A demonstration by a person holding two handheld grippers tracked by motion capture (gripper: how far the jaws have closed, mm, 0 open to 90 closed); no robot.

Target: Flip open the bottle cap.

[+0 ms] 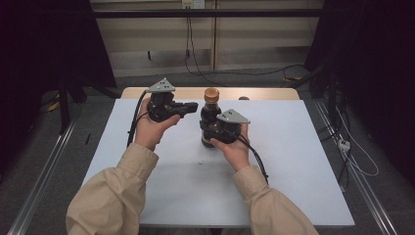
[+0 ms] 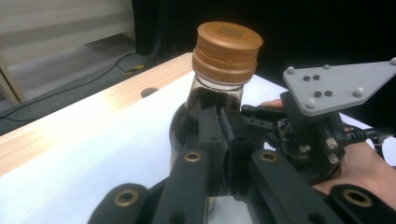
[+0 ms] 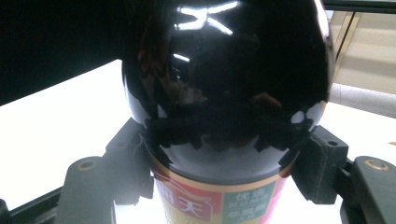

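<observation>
Soy-sauce bottle (image 1: 209,117) first: it stands upright on the white tabletop (image 1: 274,161), a little behind the middle, dark glass with a brown screw cap (image 1: 211,94) on its neck; in my right gripper view its glossy black shoulder looms just ahead, with a red, green and yellow label (image 3: 219,203) below it; from the left gripper view I see the cap (image 2: 228,46) from the side, ridged and sitting on the clear neck.

Right gripper (image 1: 215,131) is clamped on the bottle's lower body; its two black pads press the glass from either side, one pad (image 3: 320,168) plainly against the right flank, so I read that as a firm grip; the right hand (image 1: 234,149) holds the tool from the near side, and its grey three-cornered plate (image 1: 233,116) sits on top, just right of the bottle.

Left gripper (image 1: 193,106) I hold level to the left of the bottle, pointing at the neck; its jaws are brought together with nothing between them, the tips short of the glass and apart from it; the left hand (image 1: 152,128) cradles it from below, with a grey plate (image 1: 162,86) above.

Beyond the white surface a strip of bare wood (image 1: 264,93) runs along the table's far edge; cables (image 1: 235,73) trail over the grey floor behind.
</observation>
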